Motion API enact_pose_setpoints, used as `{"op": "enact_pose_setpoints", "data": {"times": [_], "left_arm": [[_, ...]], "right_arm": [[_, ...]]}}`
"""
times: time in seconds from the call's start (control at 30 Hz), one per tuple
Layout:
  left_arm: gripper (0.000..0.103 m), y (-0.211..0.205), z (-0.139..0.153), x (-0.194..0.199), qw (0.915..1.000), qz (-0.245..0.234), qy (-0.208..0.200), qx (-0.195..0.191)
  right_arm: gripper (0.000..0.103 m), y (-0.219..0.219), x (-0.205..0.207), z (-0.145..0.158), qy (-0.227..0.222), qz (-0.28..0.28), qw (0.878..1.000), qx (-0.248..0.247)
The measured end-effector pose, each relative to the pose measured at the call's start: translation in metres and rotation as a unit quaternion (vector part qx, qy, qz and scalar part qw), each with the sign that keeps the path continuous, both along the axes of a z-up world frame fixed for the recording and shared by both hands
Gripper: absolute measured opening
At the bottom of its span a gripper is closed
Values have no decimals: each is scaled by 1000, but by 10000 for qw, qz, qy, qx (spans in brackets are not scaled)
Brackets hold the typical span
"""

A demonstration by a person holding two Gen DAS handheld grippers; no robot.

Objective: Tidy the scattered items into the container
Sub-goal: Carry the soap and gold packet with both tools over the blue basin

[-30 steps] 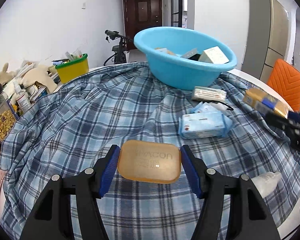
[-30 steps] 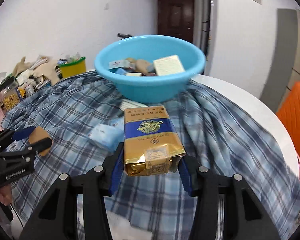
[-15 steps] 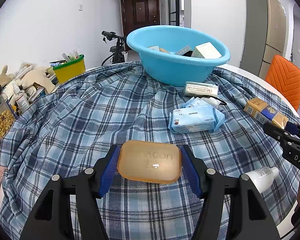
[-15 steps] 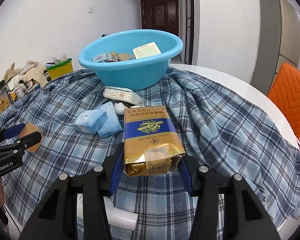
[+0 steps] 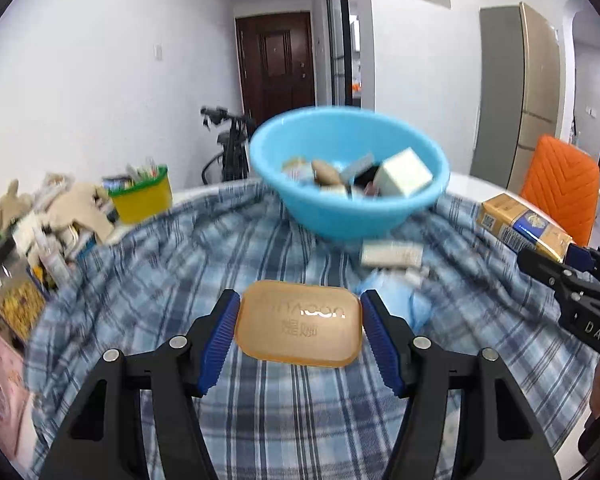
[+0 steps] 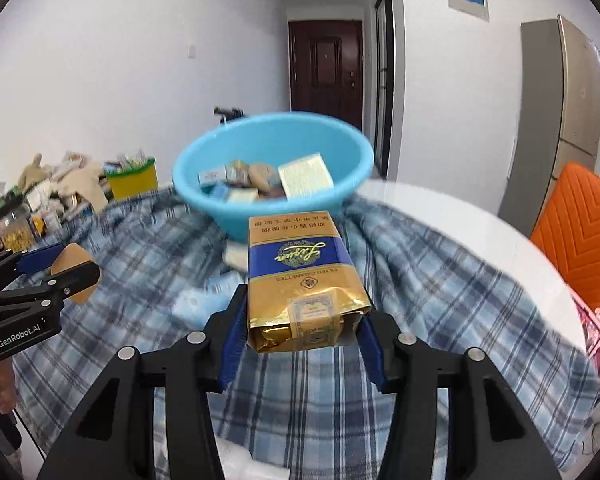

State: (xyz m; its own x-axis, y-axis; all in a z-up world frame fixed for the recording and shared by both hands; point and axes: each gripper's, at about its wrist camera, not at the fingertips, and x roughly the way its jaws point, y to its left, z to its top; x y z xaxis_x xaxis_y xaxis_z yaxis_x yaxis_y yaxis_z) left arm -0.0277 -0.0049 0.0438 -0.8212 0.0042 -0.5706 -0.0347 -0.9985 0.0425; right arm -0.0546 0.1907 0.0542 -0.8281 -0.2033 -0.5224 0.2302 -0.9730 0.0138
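The left gripper (image 5: 299,330) is clamped on an amber bar of soap (image 5: 298,323), its blue pads pressing the bar's two short ends and holding it level above the plaid cloth (image 5: 148,280). The right gripper (image 6: 300,332) is clamped on a gold and blue cigarette carton (image 6: 302,280), gripped at its near end so that the carton juts forward toward the blue basin (image 6: 272,148). Both held things hang clear of the cloth that covers the round white counter (image 6: 460,224). The basin stands at the far side of the counter, on the cloth, and already holds several small boxes and packets, among them a pale cream box (image 6: 306,176) leaning against its right inner wall. Between the grippers and the basin a flat white packet (image 5: 392,254) lies just in front of the basin's foot, and a light blue tissue pack (image 5: 388,292) lies nearer, partly hidden behind the soap. Both are blurred. Off the counter's left edge sits a yellow bin with a green rim (image 5: 142,196) amid clutter, and an orange chair (image 6: 576,240) stands at the right edge.
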Motion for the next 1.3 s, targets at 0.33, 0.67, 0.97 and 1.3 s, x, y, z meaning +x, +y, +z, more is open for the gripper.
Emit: {"op": "enact_pose_setpoints", "data": {"times": [0.33,0.67,0.97,1.3], "left_arm": [[65,8,86,-2,9956,-97,919,-146],[65,2,147,9,9868,-2,1618,-98],[65,-5,148,16,9870,-61,1603,-57],[65,3,141,-3,9880,-200,1533,-38]], "right_arm": [[49,-5,1,77,854,104,9963,-71],[49,-15,10,125,1428,201,9895,-39],[49,-15,23,122,1450,260,9891,-89],[49,-12,9,116,1355,268,9901,-238]]}}
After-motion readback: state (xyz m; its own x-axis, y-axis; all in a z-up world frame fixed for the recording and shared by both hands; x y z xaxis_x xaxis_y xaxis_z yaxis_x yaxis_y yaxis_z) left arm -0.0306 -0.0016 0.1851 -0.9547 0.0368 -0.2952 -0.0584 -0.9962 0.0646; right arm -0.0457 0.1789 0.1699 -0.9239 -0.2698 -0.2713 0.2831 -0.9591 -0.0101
